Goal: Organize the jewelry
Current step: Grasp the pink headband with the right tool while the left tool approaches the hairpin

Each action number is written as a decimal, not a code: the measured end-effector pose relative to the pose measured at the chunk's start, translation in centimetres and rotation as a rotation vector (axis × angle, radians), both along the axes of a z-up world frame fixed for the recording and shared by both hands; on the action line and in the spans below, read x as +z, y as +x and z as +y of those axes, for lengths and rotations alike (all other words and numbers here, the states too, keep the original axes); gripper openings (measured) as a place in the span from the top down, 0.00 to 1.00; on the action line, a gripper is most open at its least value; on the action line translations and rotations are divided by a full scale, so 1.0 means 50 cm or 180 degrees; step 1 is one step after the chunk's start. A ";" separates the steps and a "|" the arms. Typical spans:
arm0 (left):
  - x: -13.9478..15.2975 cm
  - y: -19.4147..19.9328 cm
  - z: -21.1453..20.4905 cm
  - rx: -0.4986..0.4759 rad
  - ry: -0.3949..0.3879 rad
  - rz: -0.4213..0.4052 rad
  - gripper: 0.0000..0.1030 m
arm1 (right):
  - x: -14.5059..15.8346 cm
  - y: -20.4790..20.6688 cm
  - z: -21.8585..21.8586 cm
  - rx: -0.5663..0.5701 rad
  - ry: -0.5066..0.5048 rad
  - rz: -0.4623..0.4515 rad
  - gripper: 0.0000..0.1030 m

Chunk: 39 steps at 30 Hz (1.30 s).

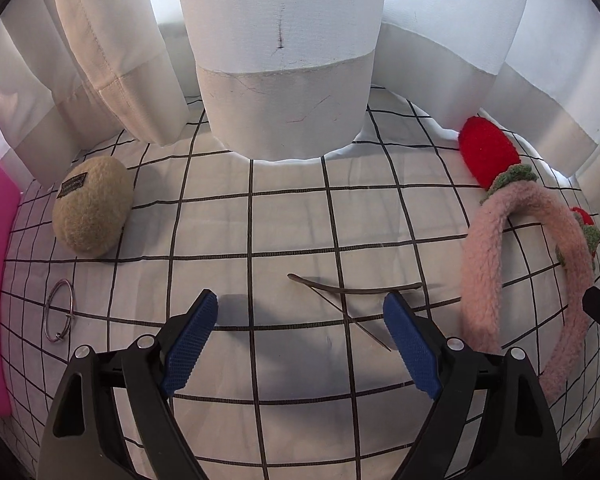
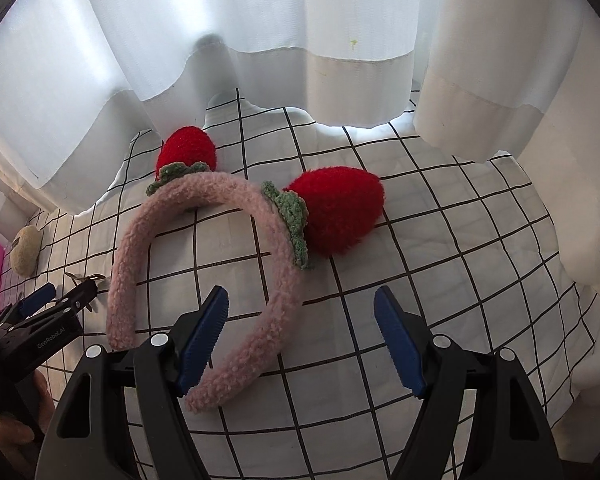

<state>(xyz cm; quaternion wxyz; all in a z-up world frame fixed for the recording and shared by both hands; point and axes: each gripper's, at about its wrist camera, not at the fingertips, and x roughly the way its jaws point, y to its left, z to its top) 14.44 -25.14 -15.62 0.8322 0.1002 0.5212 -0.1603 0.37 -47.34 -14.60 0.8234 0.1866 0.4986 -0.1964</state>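
- Left wrist view: left gripper (image 1: 300, 316) hanging wide open, empty; thin hair clip (image 1: 356, 289) lying crosswise.
- Right gripper (image 2: 302, 312) gaping, empty; strawberry headband (image 2: 204, 264) arching away, one leg between the jaws, untouched.

White curtain (image 1: 280, 60) — grid-patterned cloth (image 1: 292, 220), perhaps bedding.

both grippers: black plastic arms, silver round screws, ribbed blue pads (image 1: 192, 344); "genrobot.ai" printed white on the left gripper (image 2: 56, 300) body.

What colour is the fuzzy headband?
Pink headband, with red strawberries; clearest in the right wrist view.
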 end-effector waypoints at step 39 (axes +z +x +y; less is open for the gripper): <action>0.080 -0.024 0.058 -0.0102 -0.0426 -0.0128 1.00 | 0.002 -0.012 0.061 0.0137 -0.0286 -0.0149 0.90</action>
